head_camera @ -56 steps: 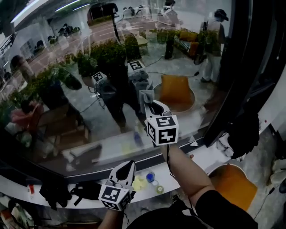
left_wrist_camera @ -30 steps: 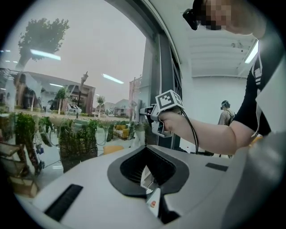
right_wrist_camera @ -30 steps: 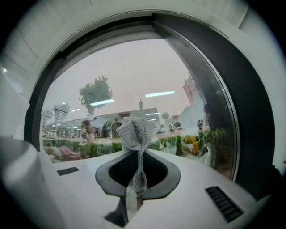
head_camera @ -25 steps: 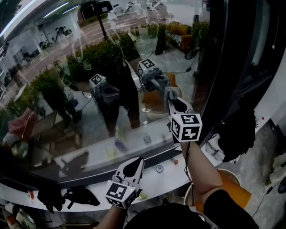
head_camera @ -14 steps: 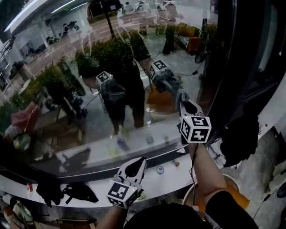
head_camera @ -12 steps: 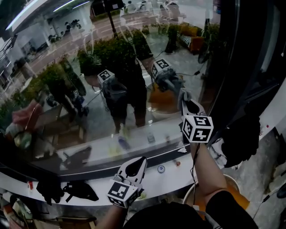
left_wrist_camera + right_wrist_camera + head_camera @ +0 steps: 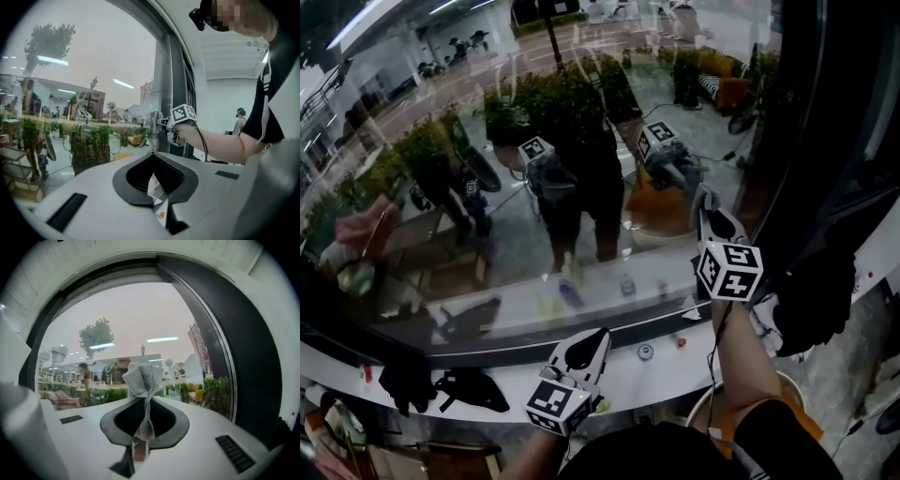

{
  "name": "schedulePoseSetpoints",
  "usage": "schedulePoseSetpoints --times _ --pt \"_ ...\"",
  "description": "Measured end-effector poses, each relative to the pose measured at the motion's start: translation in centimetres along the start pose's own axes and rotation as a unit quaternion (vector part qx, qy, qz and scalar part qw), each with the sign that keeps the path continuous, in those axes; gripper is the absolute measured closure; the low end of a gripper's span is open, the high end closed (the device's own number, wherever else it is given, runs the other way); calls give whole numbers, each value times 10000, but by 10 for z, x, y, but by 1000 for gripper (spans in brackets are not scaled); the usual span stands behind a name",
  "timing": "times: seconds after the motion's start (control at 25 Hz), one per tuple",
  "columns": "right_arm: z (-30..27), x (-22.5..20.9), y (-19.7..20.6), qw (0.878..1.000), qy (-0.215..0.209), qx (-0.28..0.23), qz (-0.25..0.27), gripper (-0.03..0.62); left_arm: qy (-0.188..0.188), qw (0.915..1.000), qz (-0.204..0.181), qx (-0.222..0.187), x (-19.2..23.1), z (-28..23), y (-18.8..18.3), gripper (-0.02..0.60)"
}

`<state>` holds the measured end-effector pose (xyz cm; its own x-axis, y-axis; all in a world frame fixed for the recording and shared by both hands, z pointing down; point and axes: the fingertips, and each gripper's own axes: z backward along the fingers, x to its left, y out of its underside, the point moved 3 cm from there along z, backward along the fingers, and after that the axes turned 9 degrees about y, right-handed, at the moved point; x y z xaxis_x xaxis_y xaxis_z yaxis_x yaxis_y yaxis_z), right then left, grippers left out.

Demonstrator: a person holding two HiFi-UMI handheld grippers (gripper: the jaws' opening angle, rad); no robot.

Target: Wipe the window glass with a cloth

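Right jaws: closed on a grey knitted cloth (image 7: 143,394), which bunches upright out of the right gripper (image 7: 139,440).
Left jaws: pressed together with nothing between them.
Left gripper (image 7: 587,341): held low over the white window ledge (image 7: 628,373), below the pane.
Cloth position: raised at the large window glass (image 7: 487,244), near its right edge beside the dark window frame (image 7: 787,141); the tip meets its own reflection.
Ledge: a small round blue cap (image 7: 645,352) lies just right of the left gripper; black crumpled items (image 7: 469,389) lie toward the left end.
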<state>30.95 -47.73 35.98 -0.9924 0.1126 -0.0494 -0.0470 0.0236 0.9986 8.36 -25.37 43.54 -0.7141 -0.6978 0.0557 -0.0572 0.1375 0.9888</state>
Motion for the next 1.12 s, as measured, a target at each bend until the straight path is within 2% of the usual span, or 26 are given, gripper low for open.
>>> schedulePoseSetpoints --times 0.68,0.92,1.12 --pt "-5 2 2 9999 -140 4 75 549 -159 9999 -14 22 -3 7 -1 574" --pt "0 -2 2 9998 -170 87 46 549 -172 9998 -132 -52 -7 6 -11 574" --pt "16 4 -11 9995 -274 -135 10 549 -94 9994 -283 -162 -6 3 -20 574"
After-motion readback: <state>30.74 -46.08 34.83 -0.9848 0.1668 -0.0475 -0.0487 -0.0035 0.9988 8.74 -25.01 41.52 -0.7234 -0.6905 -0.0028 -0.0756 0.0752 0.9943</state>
